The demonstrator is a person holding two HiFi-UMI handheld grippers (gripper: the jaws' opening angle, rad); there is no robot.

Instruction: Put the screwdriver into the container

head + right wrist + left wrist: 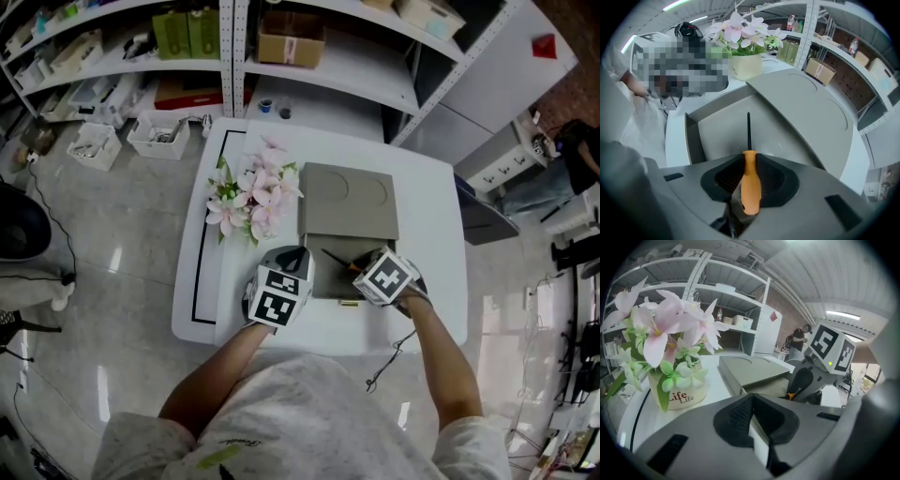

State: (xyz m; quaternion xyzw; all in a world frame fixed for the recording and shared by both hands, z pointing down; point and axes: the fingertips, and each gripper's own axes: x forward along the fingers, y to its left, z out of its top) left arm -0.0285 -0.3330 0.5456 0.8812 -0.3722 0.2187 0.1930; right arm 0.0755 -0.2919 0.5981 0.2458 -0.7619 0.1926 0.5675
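Screwdriver, with orange handle and thin black shaft, is being held by the right gripper. The jaws are closing on the handle from both sides, and the handle is standing out towards the camera. The shaft is pointing up the frame in the right gripper view, reaching over the open near part of the grey container. Whether the tip is touching the container's floor cannot be told.

A grey lid with two round recesses is lying over the far part of the container and leaving the near part uncovered. In the head view both grippers are sitting at lower centre of the frame, at the container's near end.

The left gripper is resting with its jaws together, and nothing is showing between them. It is sitting at the near left corner of the container, across from the right gripper.

A flower pot with pink blossoms and green leaves is standing on the white table, just left of the lid. Metal shelves carrying boxes and bins are running along the top of the head view, beyond the table.
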